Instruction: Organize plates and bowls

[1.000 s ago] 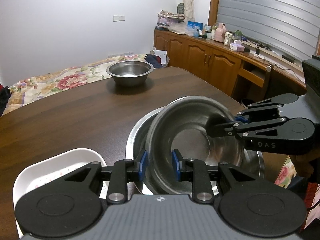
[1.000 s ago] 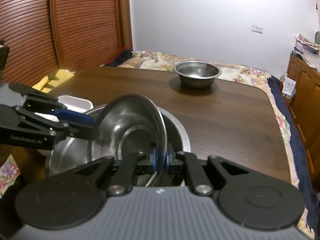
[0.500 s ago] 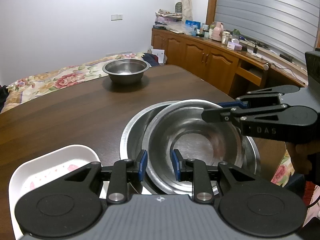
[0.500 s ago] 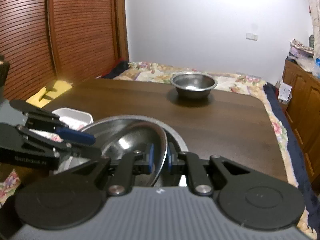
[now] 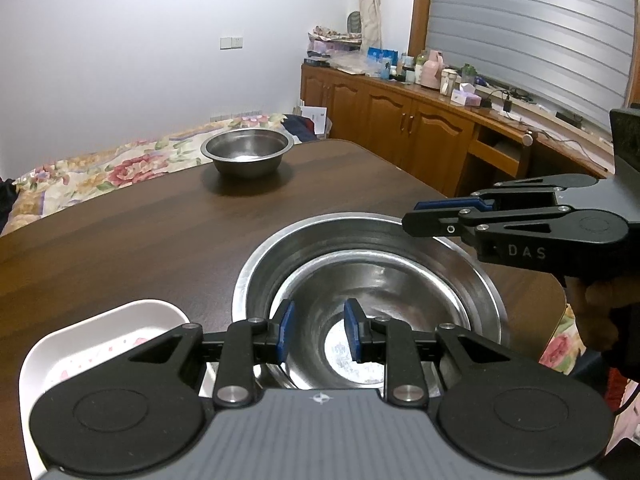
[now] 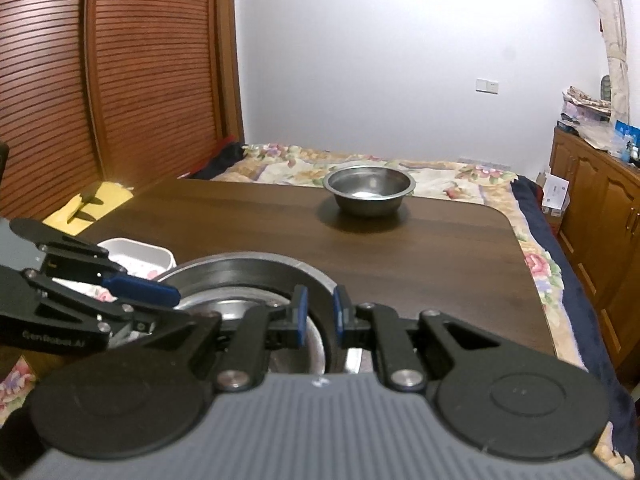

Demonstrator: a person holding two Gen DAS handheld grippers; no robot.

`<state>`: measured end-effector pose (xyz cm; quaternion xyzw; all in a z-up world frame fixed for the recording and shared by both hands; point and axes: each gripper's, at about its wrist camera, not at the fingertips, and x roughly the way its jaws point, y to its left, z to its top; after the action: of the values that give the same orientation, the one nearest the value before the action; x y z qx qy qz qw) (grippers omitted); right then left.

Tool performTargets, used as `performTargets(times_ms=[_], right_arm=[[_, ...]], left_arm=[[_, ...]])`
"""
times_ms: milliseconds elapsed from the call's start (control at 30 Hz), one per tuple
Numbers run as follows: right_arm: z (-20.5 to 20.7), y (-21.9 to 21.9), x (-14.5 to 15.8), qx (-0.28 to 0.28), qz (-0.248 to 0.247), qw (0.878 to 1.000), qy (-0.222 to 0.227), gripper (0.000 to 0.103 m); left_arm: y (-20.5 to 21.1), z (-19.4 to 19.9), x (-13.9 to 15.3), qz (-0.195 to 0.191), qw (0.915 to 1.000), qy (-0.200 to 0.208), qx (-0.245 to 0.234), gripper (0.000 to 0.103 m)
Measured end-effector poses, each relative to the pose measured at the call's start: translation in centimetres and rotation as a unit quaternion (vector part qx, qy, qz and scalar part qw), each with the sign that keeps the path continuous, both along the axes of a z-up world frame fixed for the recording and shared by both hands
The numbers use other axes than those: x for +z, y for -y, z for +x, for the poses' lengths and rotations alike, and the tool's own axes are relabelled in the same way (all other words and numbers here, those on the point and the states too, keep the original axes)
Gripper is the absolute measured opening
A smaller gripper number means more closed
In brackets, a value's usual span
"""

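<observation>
Smaller round steel bowl [image 5: 372, 304] nested upright, mouth up, inside larger steel basin [image 5: 472, 280] on near dark wooden tabletop [image 5: 120, 248]. Left tool [image 5: 318, 330] parted, empty. Right tool [image 6: 318, 314] parted, empty. Third steel bowl [image 6: 368, 190] upright, far.

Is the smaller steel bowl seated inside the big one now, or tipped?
Seated. The smaller steel bowl sits level inside the larger steel bowl, rims roughly concentric, neither gripper holding it.

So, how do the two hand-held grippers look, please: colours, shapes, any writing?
Both are black linkage fingers with blue pads, round black discs and a ribbed grey body. The right hand-held gripper reads "DAS" on its side; the left hand-held gripper reads "GenRobot.AI". No cables on them can be made out.
</observation>
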<state>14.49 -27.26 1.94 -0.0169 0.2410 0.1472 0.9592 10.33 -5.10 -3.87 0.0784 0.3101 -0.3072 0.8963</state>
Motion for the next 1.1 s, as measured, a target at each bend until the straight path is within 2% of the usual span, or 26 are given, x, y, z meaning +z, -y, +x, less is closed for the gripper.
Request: performTargets(times_ms=[67, 167, 233, 300, 367, 433, 500, 600, 667, 967, 1100], right_arm=[[0.0, 0.1, 0.0, -0.002, 0.005, 1.0, 0.0, 0.014], [-0.2, 0.2, -0.1, -0.004, 0.011, 1.0, 0.001, 0.014], [-0.3, 0.2, -0.1, -0.006, 0.013, 1.0, 0.002, 0.015], [-0.5, 0.3, 0.0, -0.009, 0.015, 1.0, 0.004, 0.017], [-0.6, 0.4, 0.3, -0.012, 0.018, 1.0, 0.008, 0.046], [-0.9, 0.5, 0.6, -0.017, 0.018, 1.0, 0.018, 0.058], [-1.0, 0.6, 0.9, -0.021, 0.018, 0.999, 0.024, 0.064], [-1.2, 1.0, 1.4, -0.028, 0.023, 0.999, 0.036, 0.086], [-1.4, 1.2, 1.5, -0.035, 0.026, 0.998, 0.047, 0.101], [-0.1, 2.3, 1.4, -0.057, 0.037, 0.997, 0.031, 0.103], [1.2, 2.6, 2.1, -0.055, 0.023, 0.997, 0.041, 0.103]], left_arm=[[0.1, -0.1, 0.2, 0.0, 1.0, 0.005, 0.002, 0.028], [-0.1, -0.3, 0.6, -0.003, 0.9999, 0.012, 0.005, 0.034], [-0.2, -0.4, 0.9, -0.005, 0.9998, 0.017, 0.009, 0.042], [-0.3, -0.4, 1.3, -0.007, 0.9996, 0.025, 0.013, 0.056], [-0.4, -0.5, 1.7, -0.008, 0.9993, 0.034, 0.017, 0.066], [-0.5, -0.7, 2.1, -0.009, 0.9988, 0.044, 0.02, 0.076], [-0.4, -0.8, 2.4, -0.007, 0.998, 0.057, 0.026, 0.09], [-0.5, -1.0, 3.0, -0.006, 0.996, 0.081, 0.037, 0.099], [-0.6, -1.1, 3.2, -0.012, 0.9948, 0.09, 0.046, 0.101], [-0.8, 0.1, 4.2, -0.039, 0.9933, 0.091, 0.059, 0.101], [-0.2, 1.8, 4.9, -0.029, 0.9935, 0.097, 0.051, 0.101]])
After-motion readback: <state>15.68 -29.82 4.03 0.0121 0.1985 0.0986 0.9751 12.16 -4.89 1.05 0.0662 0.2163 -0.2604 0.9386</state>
